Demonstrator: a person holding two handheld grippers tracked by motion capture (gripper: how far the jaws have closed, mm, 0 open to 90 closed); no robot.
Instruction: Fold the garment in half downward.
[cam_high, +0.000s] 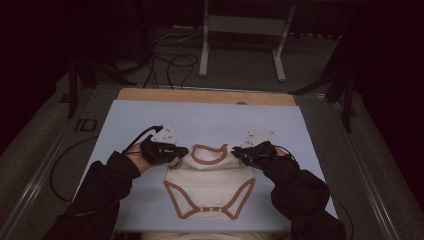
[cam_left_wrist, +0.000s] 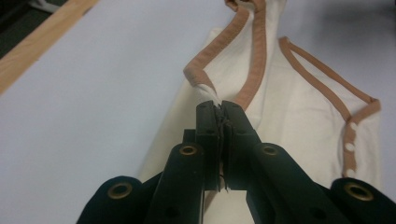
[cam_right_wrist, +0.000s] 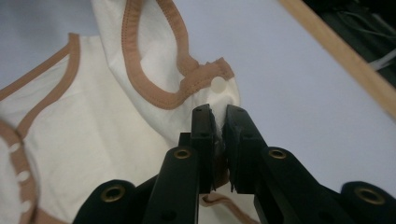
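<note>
A cream cotton baby bodysuit with tan trim (cam_high: 210, 187) lies near the middle of the pale blue table mat (cam_high: 125, 130), its neck opening toward the far side and its snap crotch toward the near edge. The left gripper (cam_high: 184, 150) pinches the garment's left shoulder: in the left gripper view its black jaws are pressed together on a fold of cream cloth just below the tan binding. The right gripper (cam_high: 236, 151) pinches the right shoulder, jaws clamped on cloth beside a white snap button (cam_right_wrist: 217, 84). The body of the garment rests on the mat; the shoulders look slightly lifted.

The step in hand appears to be laying the bodysuit out flat. To do it well, keep both pinches firm, hold the two shoulders level with each other, draw them gently apart so the neckline goes taut without stretching, then lower both together so no crease is trapped under the chest
</note>
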